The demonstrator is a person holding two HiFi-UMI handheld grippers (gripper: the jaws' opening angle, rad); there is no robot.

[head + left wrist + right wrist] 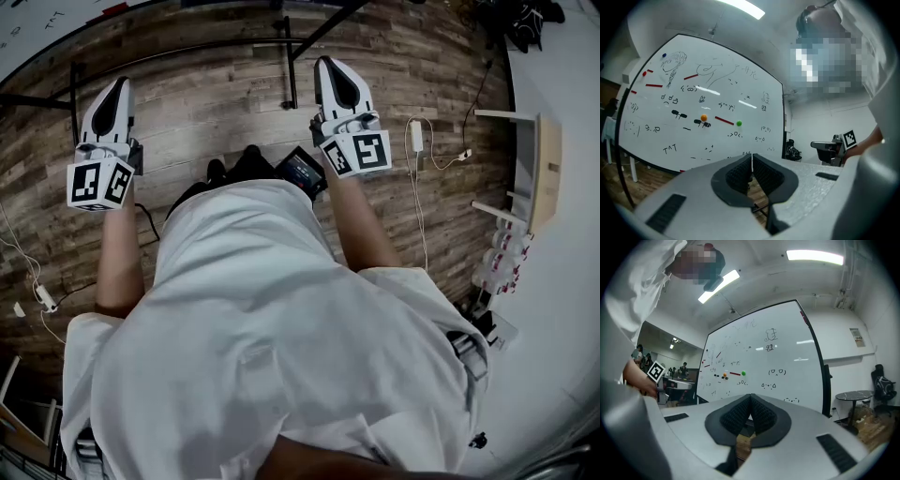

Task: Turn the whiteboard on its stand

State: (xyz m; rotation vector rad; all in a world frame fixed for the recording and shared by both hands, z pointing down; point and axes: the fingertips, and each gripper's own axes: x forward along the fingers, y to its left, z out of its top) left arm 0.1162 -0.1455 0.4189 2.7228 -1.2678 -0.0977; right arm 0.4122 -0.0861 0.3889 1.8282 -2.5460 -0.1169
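Floorboards (216, 103); left tongs (119, 84), right tongs (326, 64) outstretched

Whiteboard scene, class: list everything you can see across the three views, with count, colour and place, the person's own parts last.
whiteboard: one, white with a dark frame, upright ahead of both grippers
orange magnet: one, on the board
green magnet: one, on the board, right of the orange one
stand legs: black, on the floor
floor: brown wood planks
power adapter: one, white, on the floor with its cable
round table: one, dark, right of the board
shirt: white, on the person
left gripper: white, shut, empty
right gripper: white, shut, empty
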